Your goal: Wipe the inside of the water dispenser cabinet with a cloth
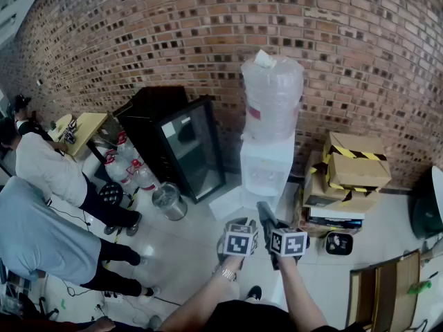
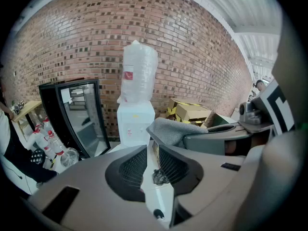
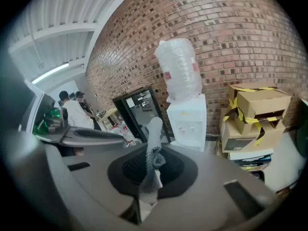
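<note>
The white water dispenser [image 1: 266,164] stands against the brick wall with a wrapped bottle [image 1: 272,92] on top. It also shows ahead in the left gripper view [image 2: 135,124] and the right gripper view [image 3: 187,121]. A white flat panel [image 1: 230,203] lies at its foot. My right gripper [image 1: 267,220] [image 3: 153,154] is shut on a grey cloth [image 3: 154,131] that sticks up past the jaws. My left gripper [image 1: 239,223] [image 2: 148,150] is beside it, its jaws a narrow gap apart with nothing gripped. The cloth [image 2: 168,129] shows to its right. Both grippers hang well short of the dispenser.
A black glass-door fridge [image 1: 183,151] stands left of the dispenser, with water bottles [image 1: 128,168] and a metal pot [image 1: 168,203] near it. Taped cardboard boxes [image 1: 353,164] are stacked on the right. People stand at the left [image 1: 48,178]. A wooden chair [image 1: 384,289] is at the lower right.
</note>
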Motion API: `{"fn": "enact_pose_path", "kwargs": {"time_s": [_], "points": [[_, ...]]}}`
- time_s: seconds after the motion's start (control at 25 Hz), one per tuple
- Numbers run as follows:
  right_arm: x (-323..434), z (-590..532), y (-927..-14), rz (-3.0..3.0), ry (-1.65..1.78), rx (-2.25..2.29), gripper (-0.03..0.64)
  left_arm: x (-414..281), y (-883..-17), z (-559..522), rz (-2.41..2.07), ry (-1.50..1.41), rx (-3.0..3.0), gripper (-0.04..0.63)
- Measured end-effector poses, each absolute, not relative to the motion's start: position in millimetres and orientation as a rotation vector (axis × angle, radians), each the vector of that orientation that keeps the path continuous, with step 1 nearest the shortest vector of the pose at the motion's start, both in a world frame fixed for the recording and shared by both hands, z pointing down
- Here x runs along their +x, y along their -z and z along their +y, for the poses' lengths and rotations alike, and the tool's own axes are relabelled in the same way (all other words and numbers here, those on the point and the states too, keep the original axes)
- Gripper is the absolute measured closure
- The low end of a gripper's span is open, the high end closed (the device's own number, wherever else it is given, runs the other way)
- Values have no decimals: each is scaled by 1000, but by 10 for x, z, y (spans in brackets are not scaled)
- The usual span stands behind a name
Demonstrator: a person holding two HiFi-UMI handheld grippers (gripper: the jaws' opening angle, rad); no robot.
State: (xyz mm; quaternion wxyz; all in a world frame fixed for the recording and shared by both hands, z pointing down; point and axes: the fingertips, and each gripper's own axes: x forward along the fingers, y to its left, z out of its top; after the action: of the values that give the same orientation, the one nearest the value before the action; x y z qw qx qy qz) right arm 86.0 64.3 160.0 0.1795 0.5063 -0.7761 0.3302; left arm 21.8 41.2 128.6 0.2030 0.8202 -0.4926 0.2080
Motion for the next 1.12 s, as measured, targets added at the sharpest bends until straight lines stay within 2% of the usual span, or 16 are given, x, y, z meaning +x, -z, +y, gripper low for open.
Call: {"fn": "enact_pose_path", "kwargs": {"time_s": [0.64, 1.12], "points": [[459, -487, -1543, -2136, -890, 1522, 595, -202, -1210, -920, -1255, -524, 2360, 514], [628, -869, -1826, -2127, -987, 1506, 595, 30, -1548, -1175, -1189, -580, 2337, 514]]}}
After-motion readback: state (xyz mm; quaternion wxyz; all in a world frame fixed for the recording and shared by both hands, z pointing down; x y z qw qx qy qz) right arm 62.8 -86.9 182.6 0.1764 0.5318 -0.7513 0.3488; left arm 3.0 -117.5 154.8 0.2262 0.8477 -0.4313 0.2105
